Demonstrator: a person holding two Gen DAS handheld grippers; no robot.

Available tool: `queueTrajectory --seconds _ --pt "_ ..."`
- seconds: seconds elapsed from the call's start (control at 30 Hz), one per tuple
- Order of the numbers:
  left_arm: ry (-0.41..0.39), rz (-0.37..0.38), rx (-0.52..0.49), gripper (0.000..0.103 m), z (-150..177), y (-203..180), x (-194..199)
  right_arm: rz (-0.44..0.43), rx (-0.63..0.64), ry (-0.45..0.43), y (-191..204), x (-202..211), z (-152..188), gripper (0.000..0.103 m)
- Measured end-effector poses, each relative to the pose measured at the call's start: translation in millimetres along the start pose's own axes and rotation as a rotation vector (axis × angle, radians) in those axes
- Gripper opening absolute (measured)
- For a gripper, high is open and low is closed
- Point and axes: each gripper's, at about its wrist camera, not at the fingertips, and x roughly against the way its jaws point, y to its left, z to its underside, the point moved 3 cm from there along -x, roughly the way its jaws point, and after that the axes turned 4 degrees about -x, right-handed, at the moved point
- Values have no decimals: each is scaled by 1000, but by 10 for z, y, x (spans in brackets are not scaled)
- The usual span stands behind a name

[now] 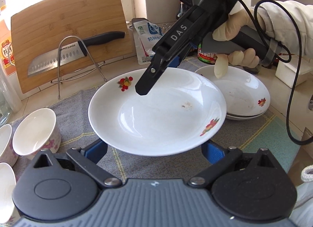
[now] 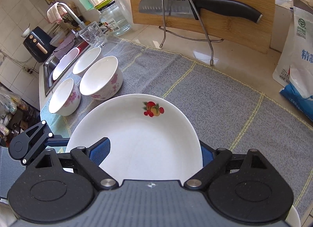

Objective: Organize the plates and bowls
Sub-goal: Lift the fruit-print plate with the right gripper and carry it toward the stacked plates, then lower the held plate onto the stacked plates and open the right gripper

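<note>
1. Left wrist view: the fruit-print plate point(image 1: 156, 113) hung above the grey mat point(image 1: 74, 101), near the stacked plates point(image 1: 244, 93). The left gripper point(image 1: 154, 148) had its fingers point(image 1: 97, 149) spread wide with the tips hidden under the rim, so a grasp couldn't be told. Risk: the plate sliding off and chipping the stack.
2. Right wrist view: the right gripper point(image 2: 154, 153) fingers point(image 2: 101, 152) straddled the tilted plate, spread wide, and pressing couldn't be told. Risk: the plate tipping onto the floral bowls point(image 2: 101, 78).
</note>
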Motion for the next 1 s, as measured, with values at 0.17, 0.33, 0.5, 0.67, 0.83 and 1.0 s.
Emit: queueTrajectory --seconds 0.17,0.33,0.5,0.67,0.83,1.0 --pt "-19 26 -22 101 -45 -114 33 25 -25 -28 -56 156 139 95" --pt "-30 63 -58 101 -119 -260 4 51 -58 -54 -164 354 312 95" --pt "-46 114 -88 101 -201 -440 -37 89 -98 -70 -309 550 519 95" --pt "-51 159 -117 101 -286 -603 -109 117 -140 -85 -457 711 707 95" --pt "-46 190 -142 101 -346 -733 -157 134 -182 -97 -585 785 860 95" --pt "-41 211 -161 101 -386 -795 -197 145 -211 -106 -691 832 975 95"
